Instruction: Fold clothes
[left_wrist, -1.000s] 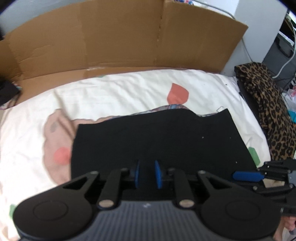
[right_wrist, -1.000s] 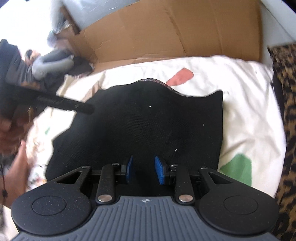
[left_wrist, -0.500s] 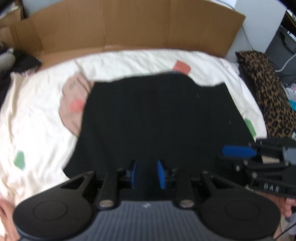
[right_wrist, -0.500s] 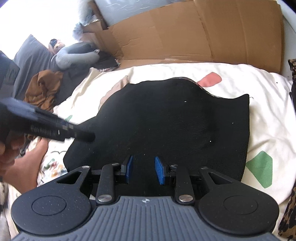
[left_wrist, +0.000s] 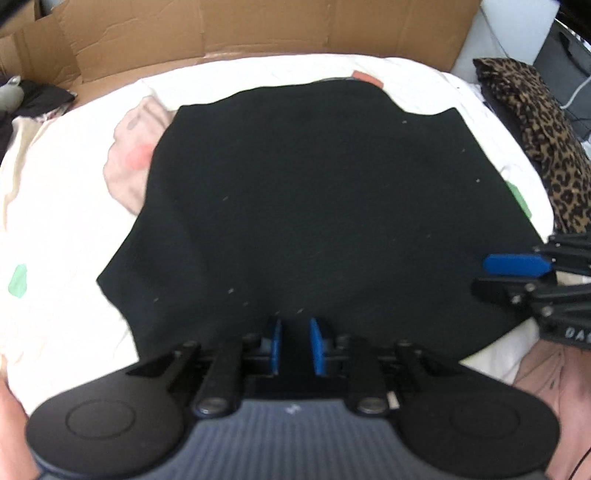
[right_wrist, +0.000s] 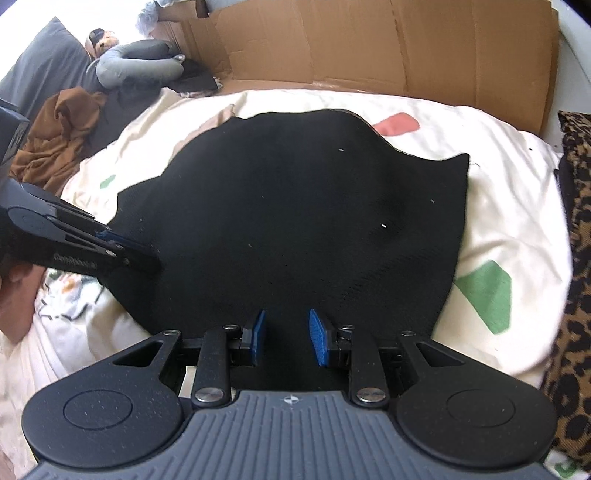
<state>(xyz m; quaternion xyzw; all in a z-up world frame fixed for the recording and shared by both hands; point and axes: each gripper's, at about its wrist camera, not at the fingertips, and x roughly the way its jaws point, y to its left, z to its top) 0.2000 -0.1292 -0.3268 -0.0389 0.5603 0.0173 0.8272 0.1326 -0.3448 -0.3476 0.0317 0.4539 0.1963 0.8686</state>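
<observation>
At the bed's (right_wrist: 517, 206) near edge, my left gripper (left_wrist: 295, 345) and right gripper (right_wrist: 286, 338) stand apart over the black garment (left_wrist: 314, 206); a shallow pinch may slip off.

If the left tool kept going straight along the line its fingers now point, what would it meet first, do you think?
Most likely the black garment: the left tool points steeply down at its near edge, with a gap between the blue pads, and nothing else lies ahead. How far above the cloth it is cannot be told.
</observation>
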